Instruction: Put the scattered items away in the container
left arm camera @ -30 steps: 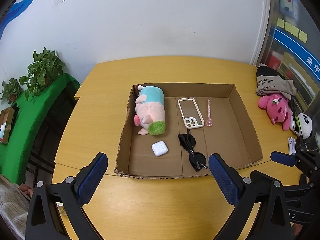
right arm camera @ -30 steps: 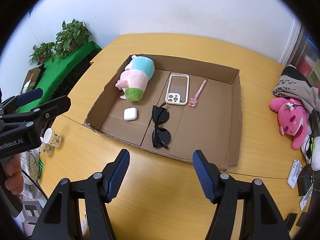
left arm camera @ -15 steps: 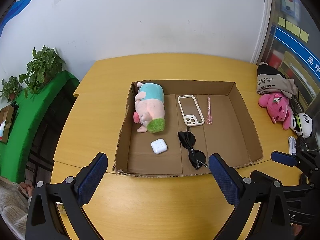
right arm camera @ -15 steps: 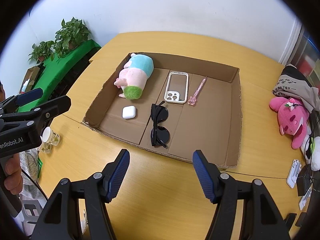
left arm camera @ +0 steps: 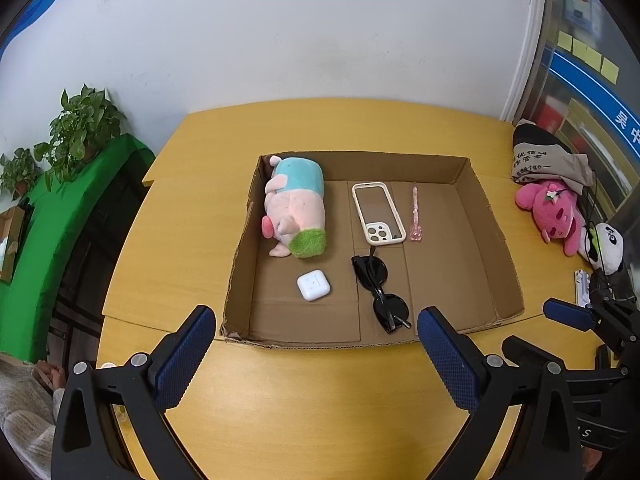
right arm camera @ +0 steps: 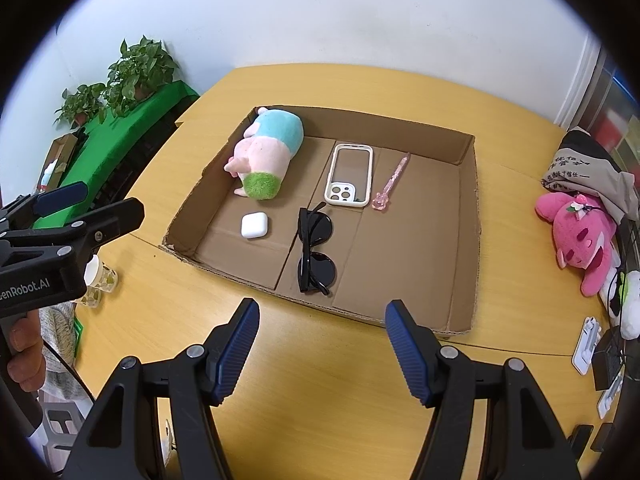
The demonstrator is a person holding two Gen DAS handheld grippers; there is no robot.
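1. Honestly nothing much had changed over the last second. Both grippers hovered in the same spots, and everything in the cardboard box (left arm camera: 486, 216) sat exactly where it was a moment earlier.
2. Left gripper (left arm camera: 316, 354): fingers spread wide, nothing between them, just bare tabletop (left arm camera: 320, 408) below.
3. Right gripper (right arm camera: 322, 350): same deal, fingers spread apart and empty, hanging over the tabletop just short of the box's near wall.
4. Ahead of both pairs of fingers, inside the box: the plush pig (left arm camera: 297, 208) far out toward the left-hand finger's side, the white earbud case (left arm camera: 313, 285) nearer, the black sunglasses (left arm camera: 380, 294) closest to the fingers, then the phone case (left arm camera: 378, 213) and the pink pen (left arm camera: 416, 216) farther out.
5. My read: with all 5 things already in the box and no motion, the tidy-up looked pretty much done.
6. The pink plush (left arm camera: 554, 210) and panda toy (left arm camera: 606, 246) sat way off past the right-hand finger, beside a grey bag. Couldn't tell if those counted as scattered items.
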